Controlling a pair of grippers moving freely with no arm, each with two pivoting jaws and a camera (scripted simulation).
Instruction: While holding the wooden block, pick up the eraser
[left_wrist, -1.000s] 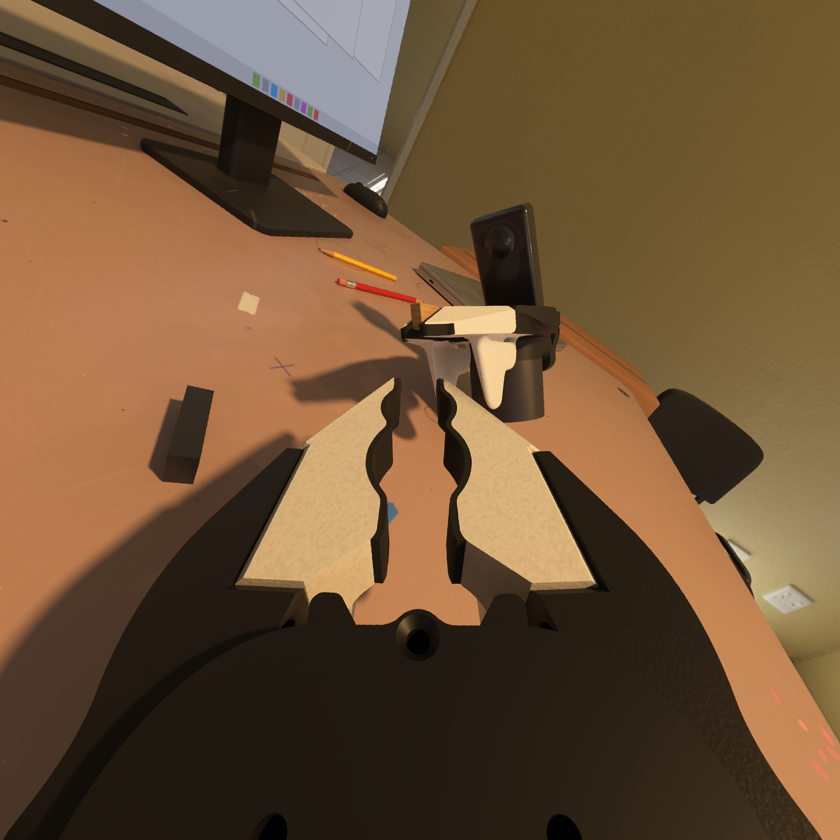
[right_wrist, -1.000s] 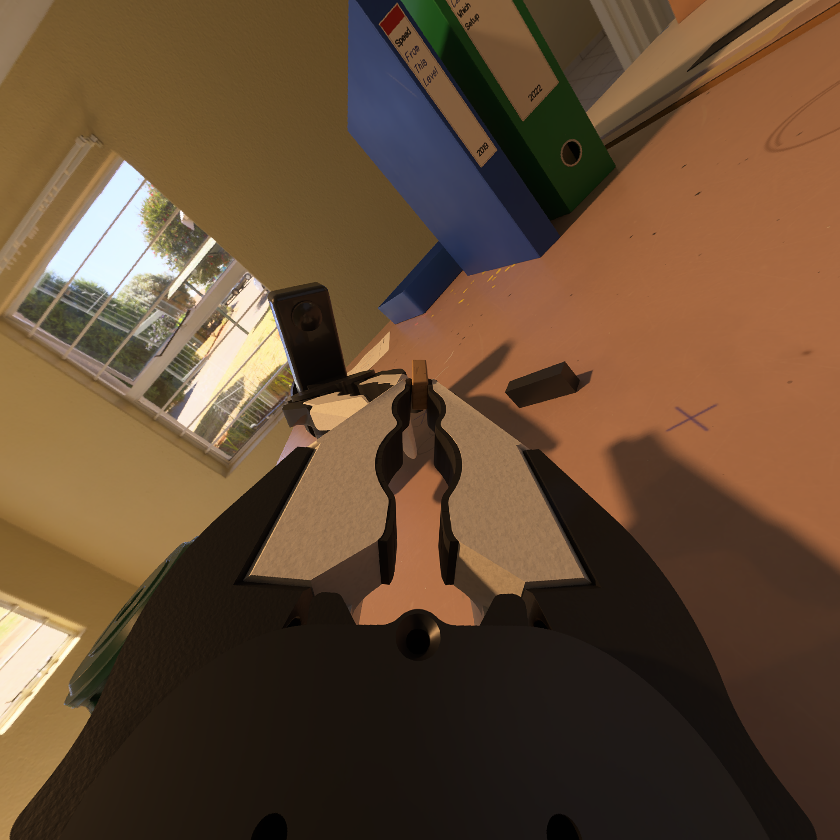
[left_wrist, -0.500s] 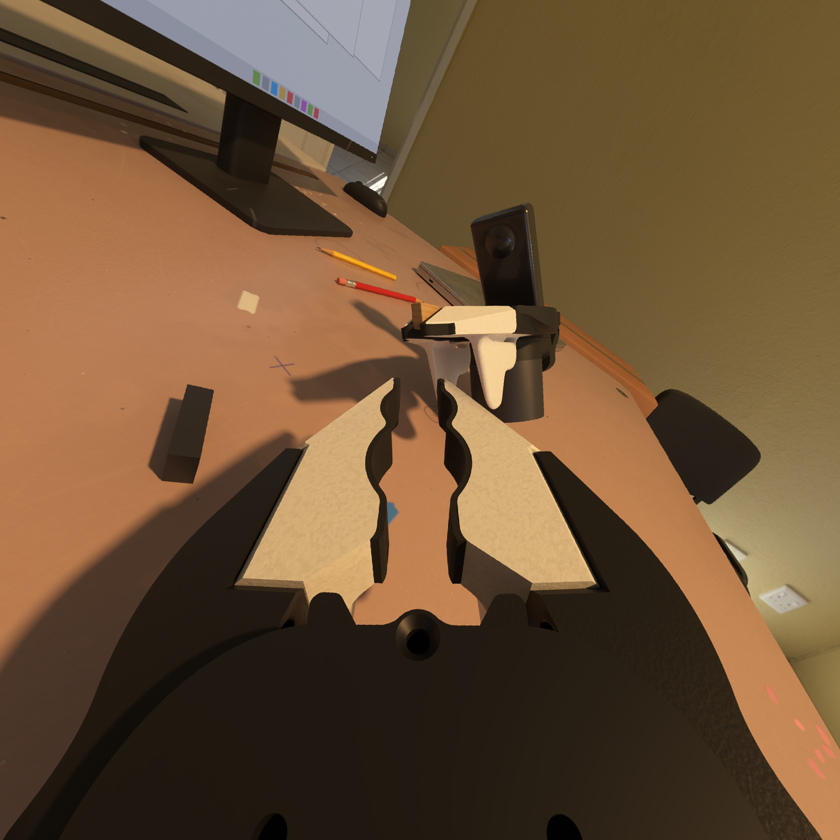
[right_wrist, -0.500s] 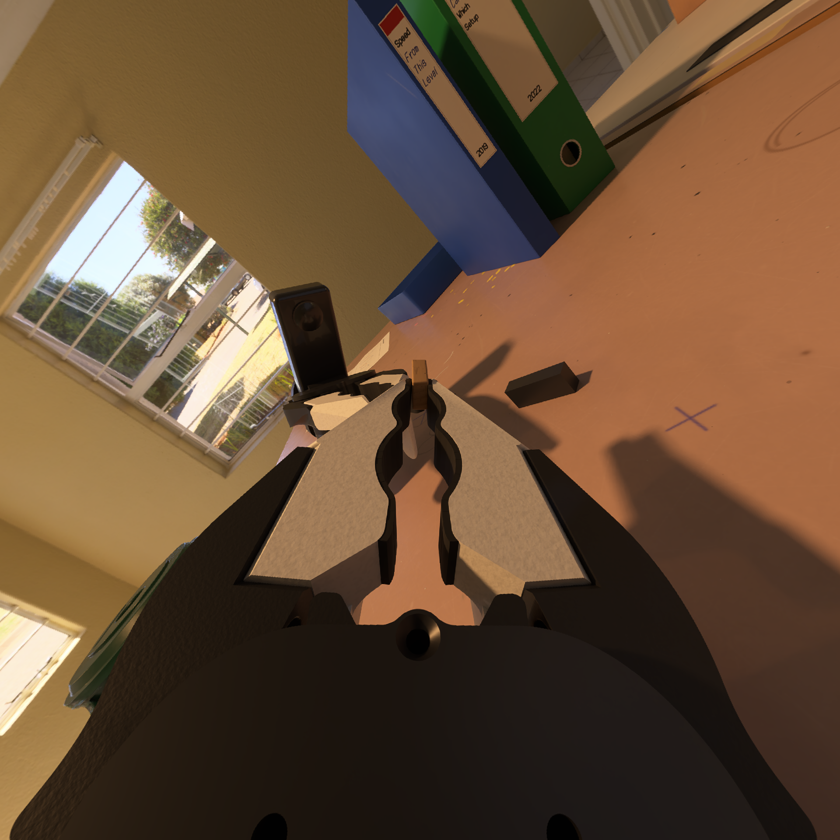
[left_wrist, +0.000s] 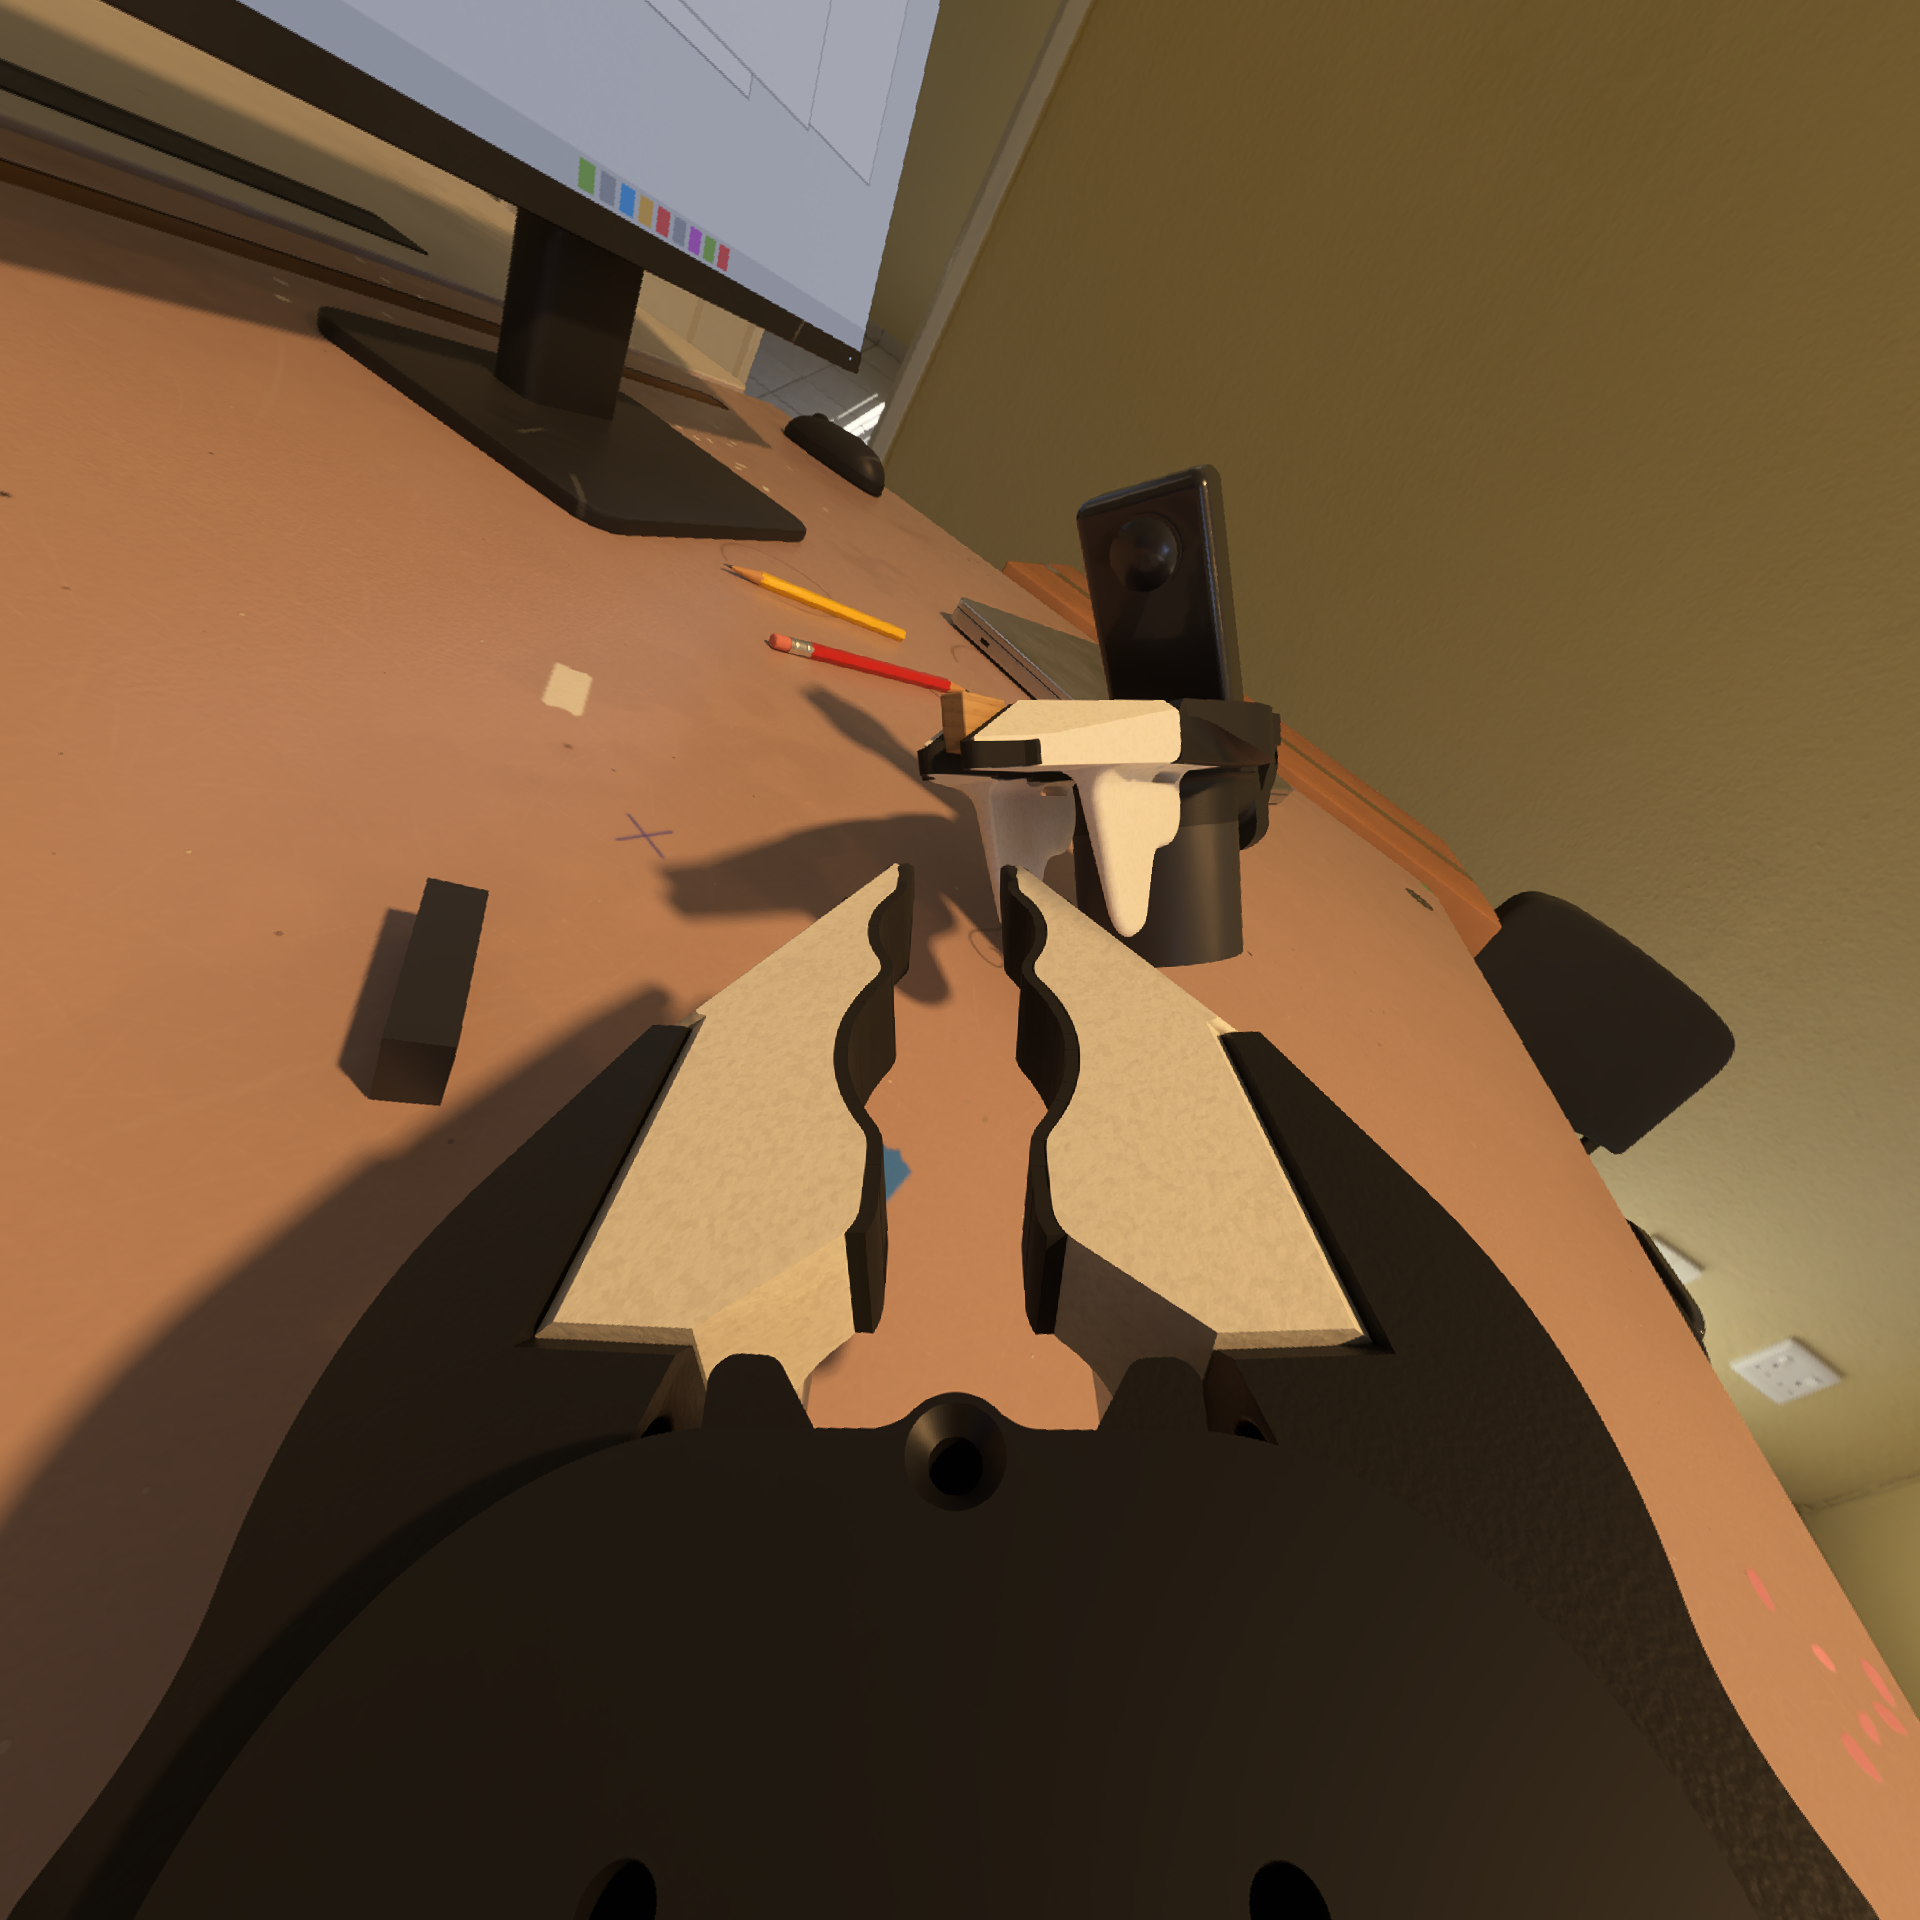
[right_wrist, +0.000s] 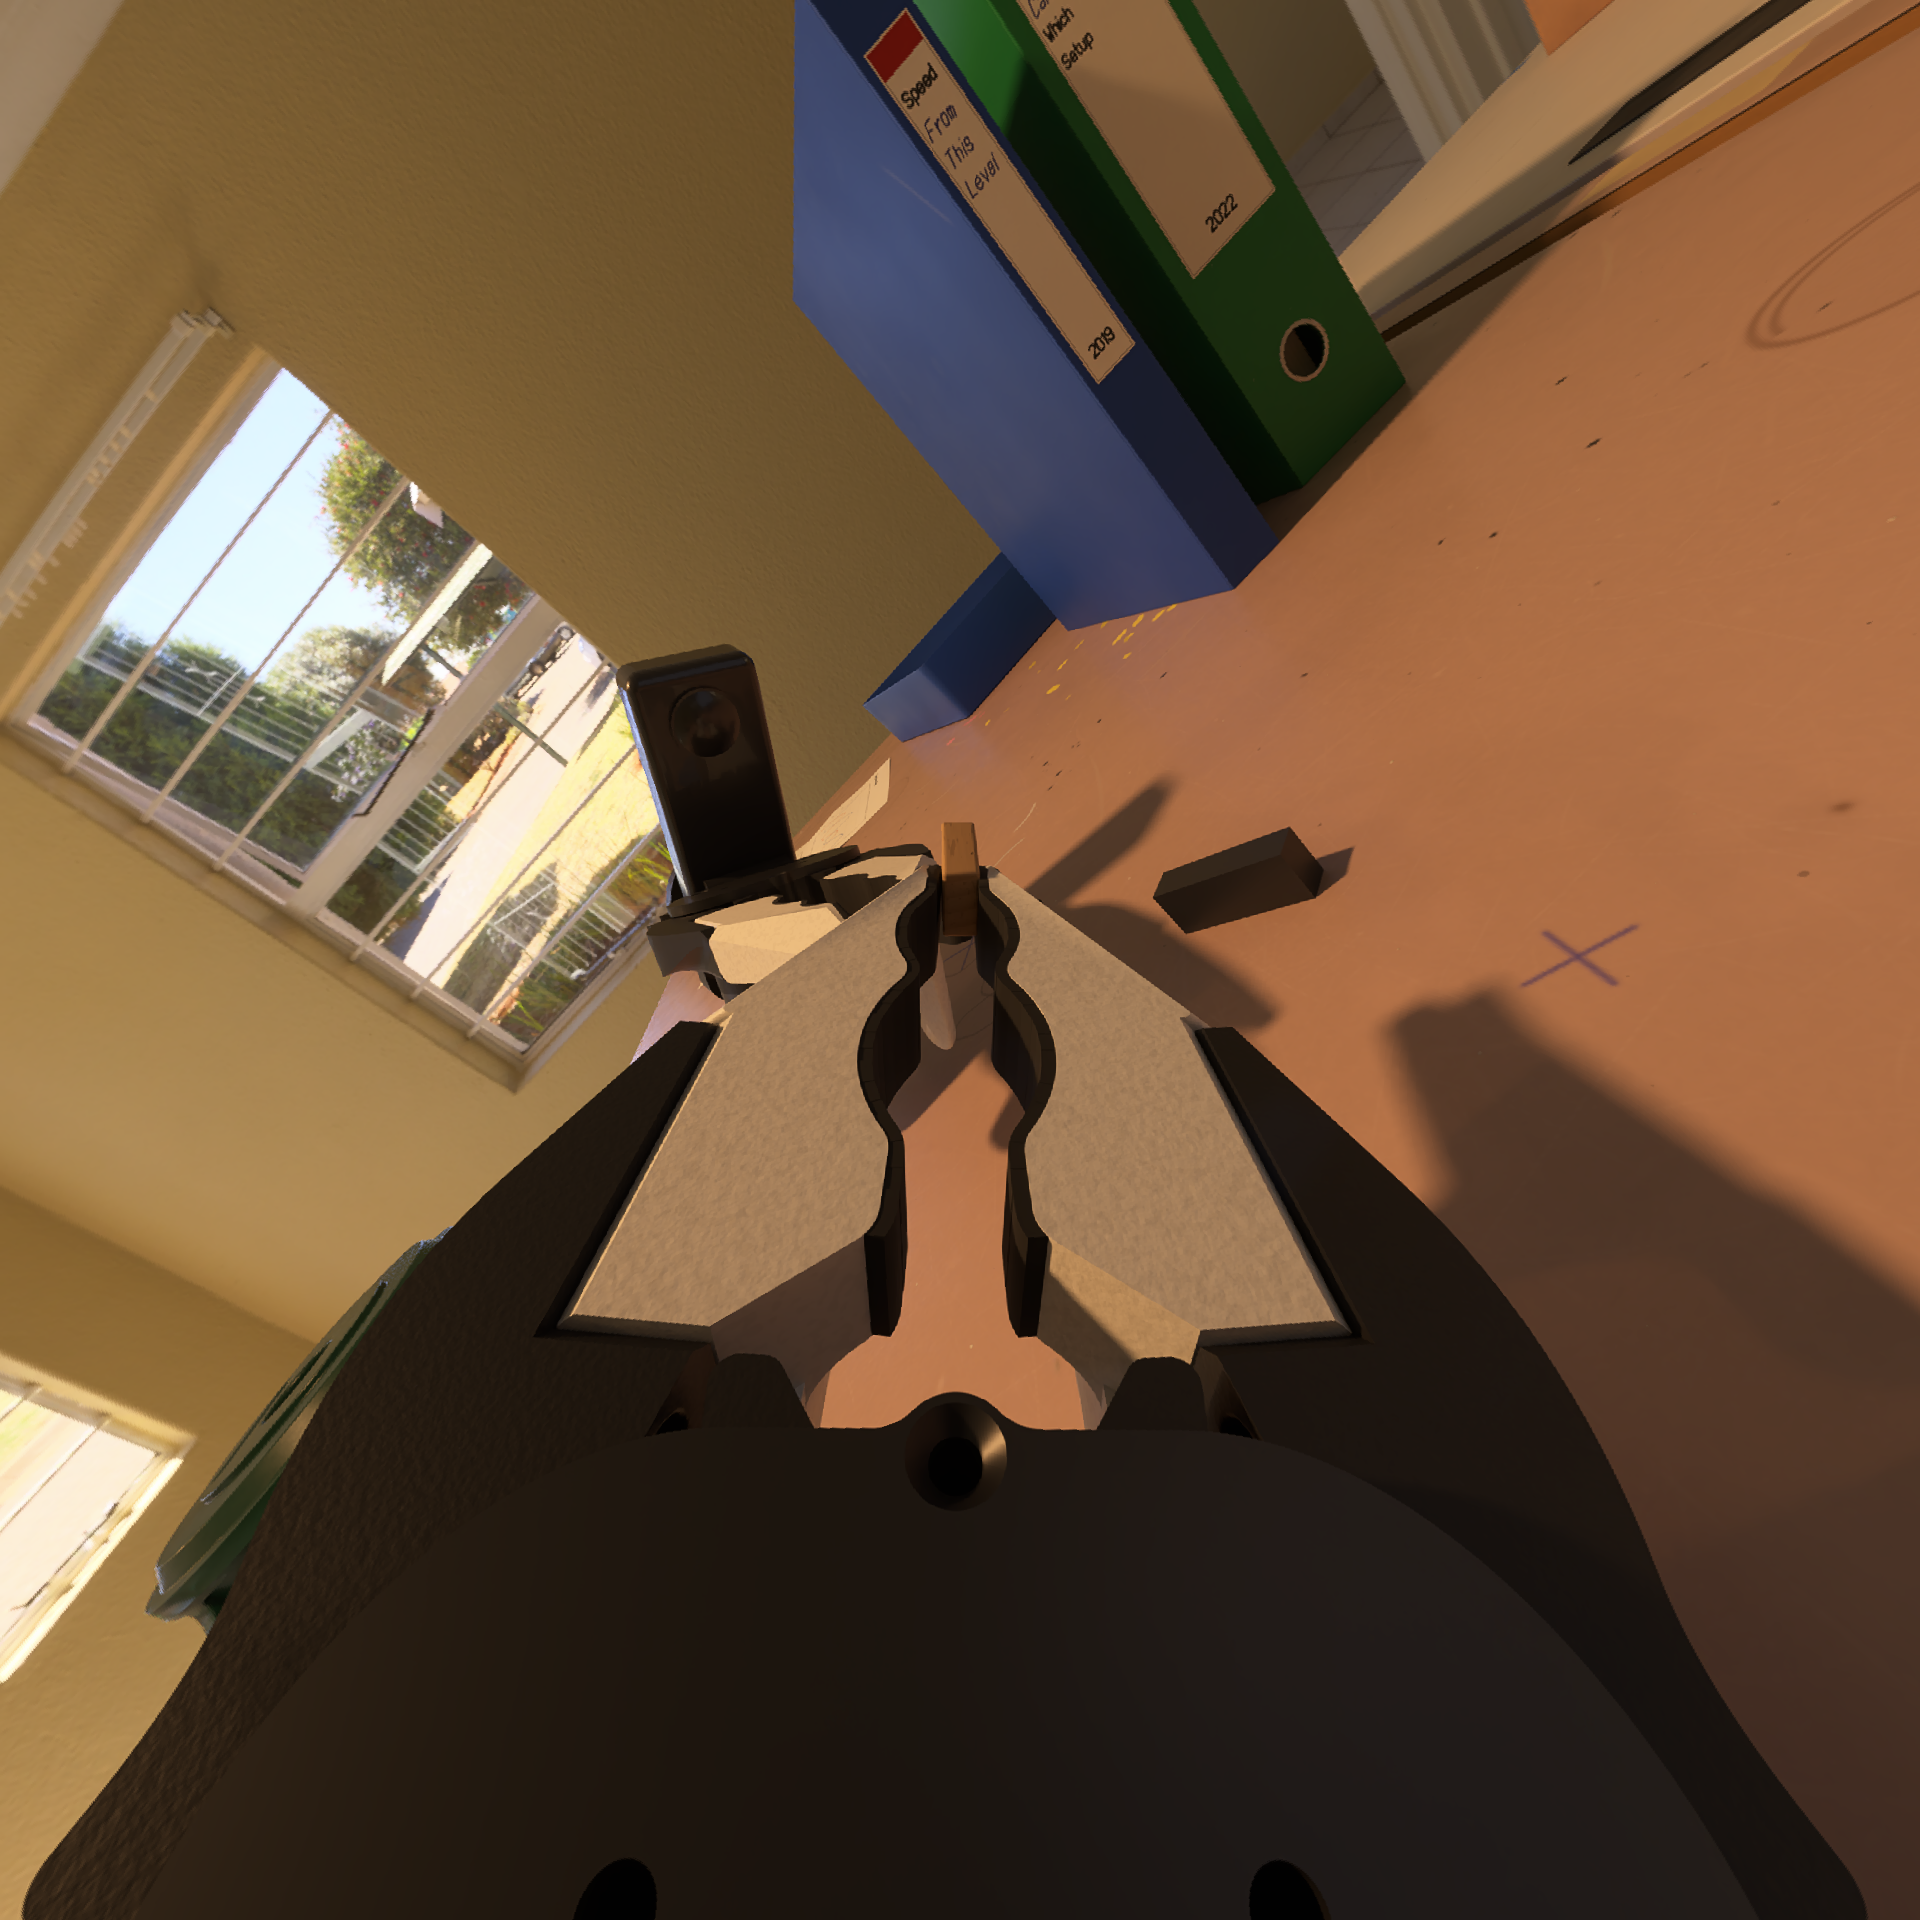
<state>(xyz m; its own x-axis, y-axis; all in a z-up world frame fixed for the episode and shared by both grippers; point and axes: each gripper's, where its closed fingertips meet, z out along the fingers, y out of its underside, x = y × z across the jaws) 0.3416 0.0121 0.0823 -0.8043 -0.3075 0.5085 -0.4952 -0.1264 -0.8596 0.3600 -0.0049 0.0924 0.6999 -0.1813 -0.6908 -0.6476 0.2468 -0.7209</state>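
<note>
The right gripper (right_wrist: 958, 883) is closed on the wooden block (right_wrist: 958, 878), a small tan piece pinched upright between its fingertips and raised above the counter (right_wrist: 1558, 644). The left gripper (left_wrist: 954, 883) has its fingers slightly apart with nothing between them; only bare counter (left_wrist: 208, 675) shows through the gap. The eraser (left_wrist: 421, 992), a dark rectangular bar, lies flat on the counter to the left of the left gripper's fingers, apart from them and untouched. In the right wrist view the eraser (right_wrist: 1238, 878) sits just right of the block, farther along the counter, with a faint purple cross mark (right_wrist: 1579, 956) to its right. In the left wrist view that cross (left_wrist: 644, 834) lies beyond the eraser, between it and the right gripper (left_wrist: 961, 743), which appears past the left fingertips with the block (left_wrist: 966, 712) poking out of its tips. Beyond the eraser in that view lie a small pale slip (left_wrist: 566, 689), a red pencil (left_wrist: 862, 662) and a yellow pencil (left_wrist: 816, 601), then a monitor (left_wrist: 582, 343) on its dark stand and a mouse (left_wrist: 836, 455). In the right wrist view a blue binder (right_wrist: 997, 343) and a green binder (right_wrist: 1174, 239) stand well beyond the eraser, and a window (right_wrist: 301, 717) fills the wall to the left.
</note>
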